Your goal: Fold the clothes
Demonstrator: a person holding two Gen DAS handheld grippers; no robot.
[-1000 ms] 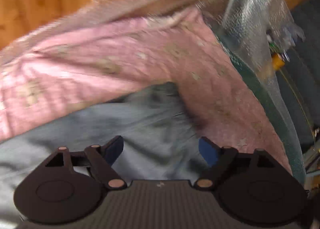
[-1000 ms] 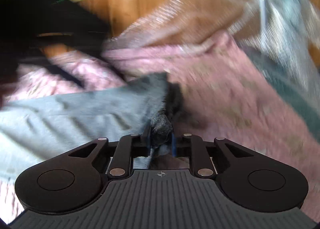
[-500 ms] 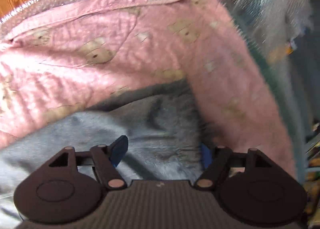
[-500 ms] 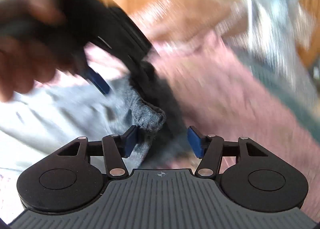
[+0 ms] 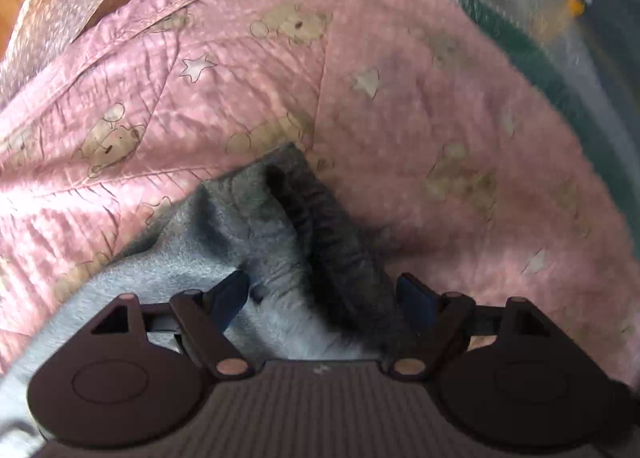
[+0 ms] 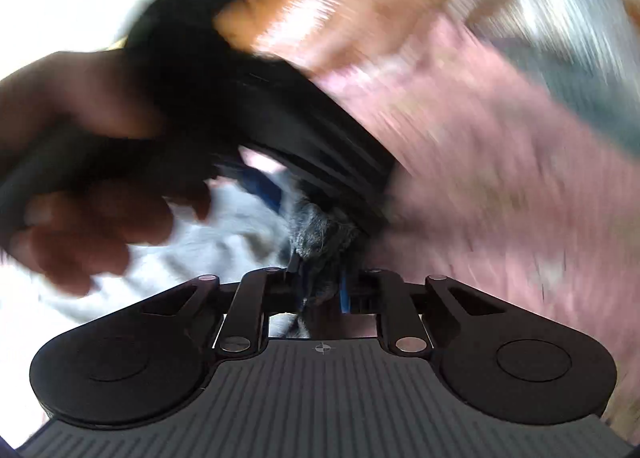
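The grey garment's ribbed cuff [image 5: 320, 230] lies on the pink bear-print blanket [image 5: 360, 78], running straight ahead between the spread, just-reopened left gripper [image 5: 324, 298], while the right gripper [image 6: 320, 290], just closed, pinches that same cuff's end.

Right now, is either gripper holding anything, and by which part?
The right gripper, whose jaws just closed, pinches the grey knit garment by its bunched dark edge. The left gripper is open, straddling the same edge, gripping nothing.

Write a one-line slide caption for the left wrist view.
Open left gripper straddling a bunched grey knit garment on a pink bear-print quilt.
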